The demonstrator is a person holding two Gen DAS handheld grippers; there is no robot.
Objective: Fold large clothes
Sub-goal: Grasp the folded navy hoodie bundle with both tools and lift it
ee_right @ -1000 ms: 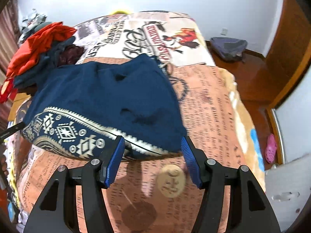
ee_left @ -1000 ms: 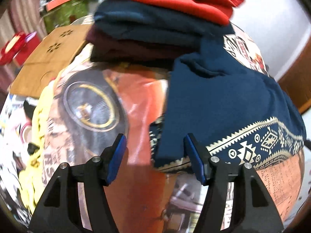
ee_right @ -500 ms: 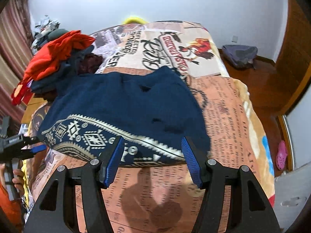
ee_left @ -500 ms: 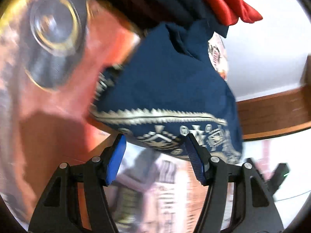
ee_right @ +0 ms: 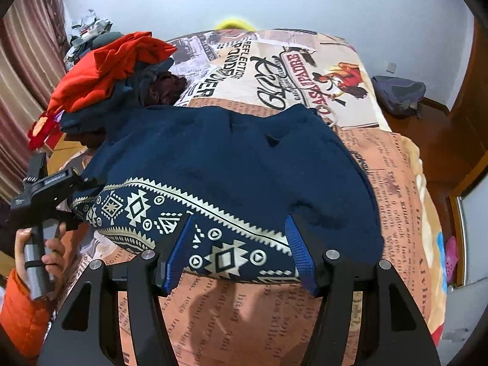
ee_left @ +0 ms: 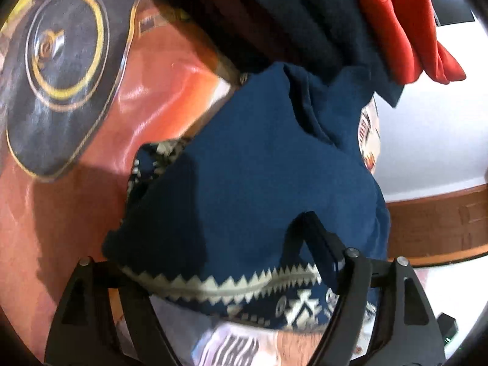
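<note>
A navy garment (ee_right: 231,164) with a cream patterned hem (ee_right: 137,207) lies spread on the bed. My right gripper (ee_right: 239,253) hangs open over the hem's near right part, the band showing between its blue pads (ee_right: 180,253). My left gripper (ee_left: 213,238) sits at the garment's left hem corner (ee_left: 244,280), its jaws opening. The cloth lies between the fingers and hides the left one; the right finger (ee_left: 317,238) shows against the fabric. In the right wrist view the left gripper (ee_right: 61,189) is held by a hand (ee_right: 39,244) at that corner.
A pile of folded clothes (ee_right: 106,70) with a red one on top stands at the bed's far left, touching the garment's far edge. The printed bedspread (ee_right: 274,305) reaches to the near edge. A backpack (ee_right: 399,94) and pink slipper (ee_right: 451,253) lie on the floor at right.
My left gripper rolled, sank onto the garment's hem corner and widened its jaws; cloth now covers its left finger. My right gripper slid over the hem, which now shows between its pads.
</note>
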